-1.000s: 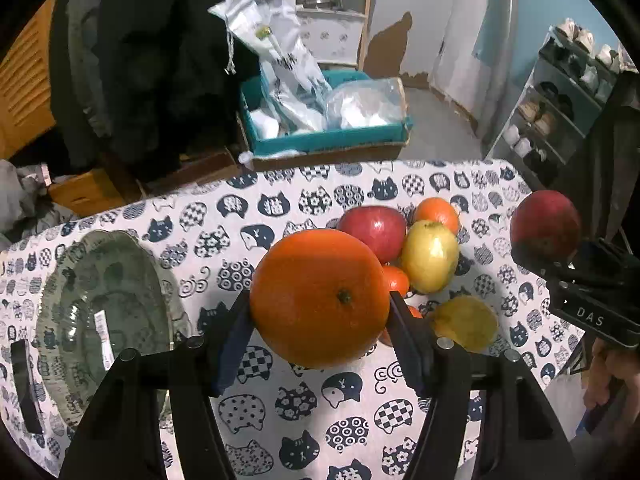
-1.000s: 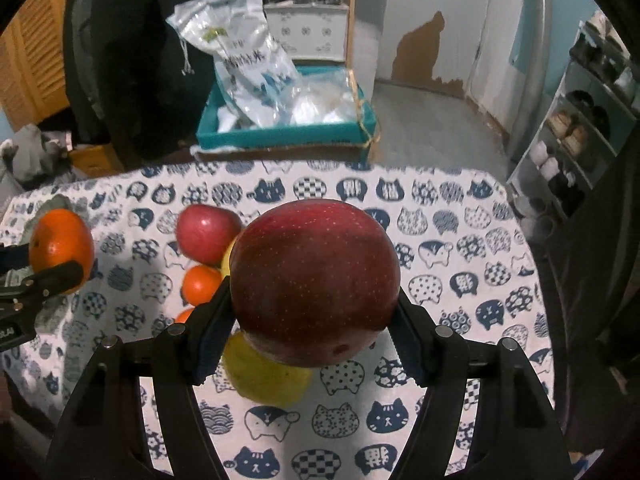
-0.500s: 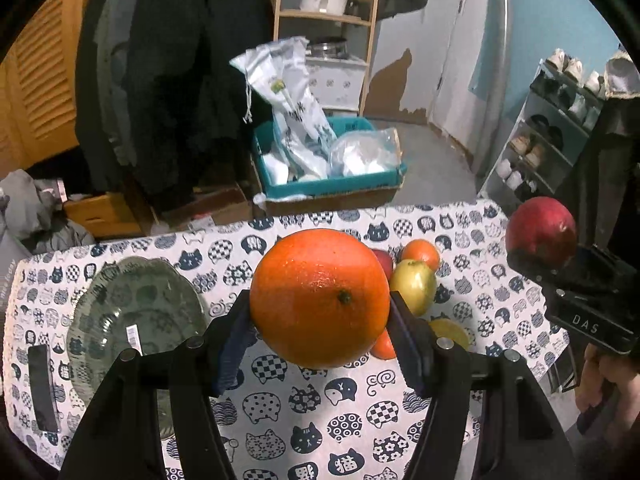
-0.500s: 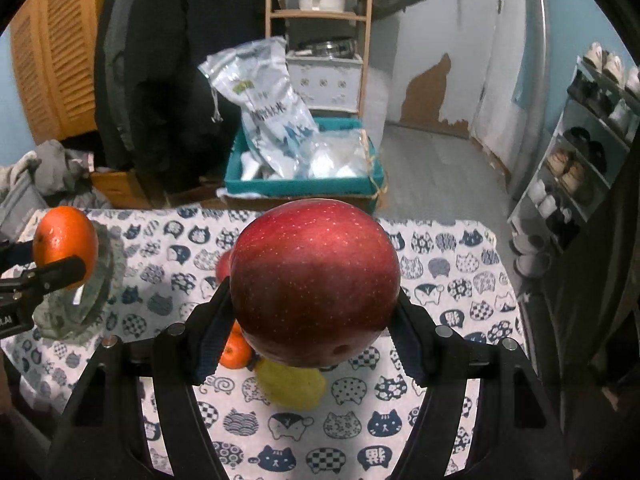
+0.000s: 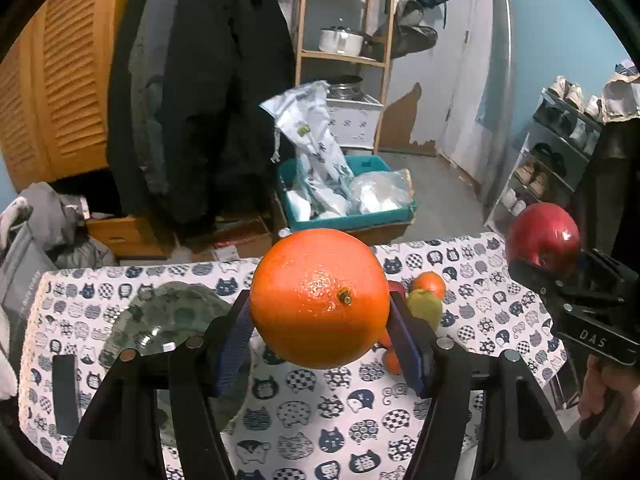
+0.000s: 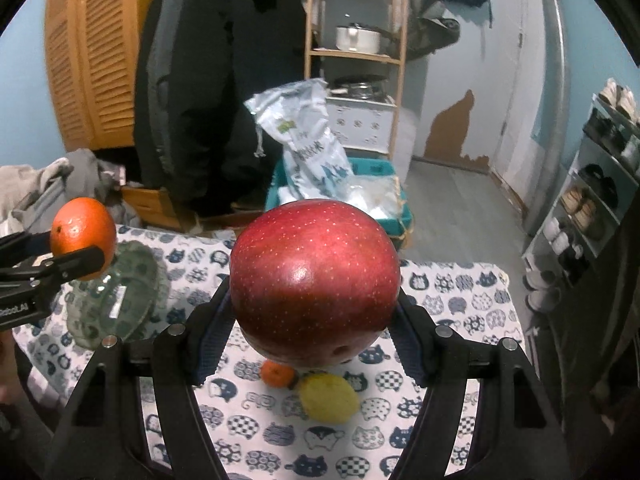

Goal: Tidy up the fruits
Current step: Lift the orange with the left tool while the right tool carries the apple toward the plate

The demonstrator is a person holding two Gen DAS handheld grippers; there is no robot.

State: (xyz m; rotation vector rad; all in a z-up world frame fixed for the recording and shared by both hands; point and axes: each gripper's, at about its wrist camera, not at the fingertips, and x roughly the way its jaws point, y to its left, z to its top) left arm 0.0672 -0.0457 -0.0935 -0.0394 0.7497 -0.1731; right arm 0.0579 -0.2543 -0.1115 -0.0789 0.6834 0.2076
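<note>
My left gripper is shut on a large orange and holds it high above the table. My right gripper is shut on a big red apple, also well above the table. Each held fruit shows in the other view: the apple at the right, the orange at the left. A green glass plate lies on the table's left side. Loose fruit stays on the cloth: a small orange, a yellow-green fruit and a lemon.
The table carries a cat-print cloth. A dark flat object lies at its left edge. Behind stand a teal crate with plastic bags, a hanging black coat, a wooden shelf and a shoe rack.
Both grippers have risen and drawn back from the table with their fruit. The table and loose fruit now look smaller and lower in both views.
</note>
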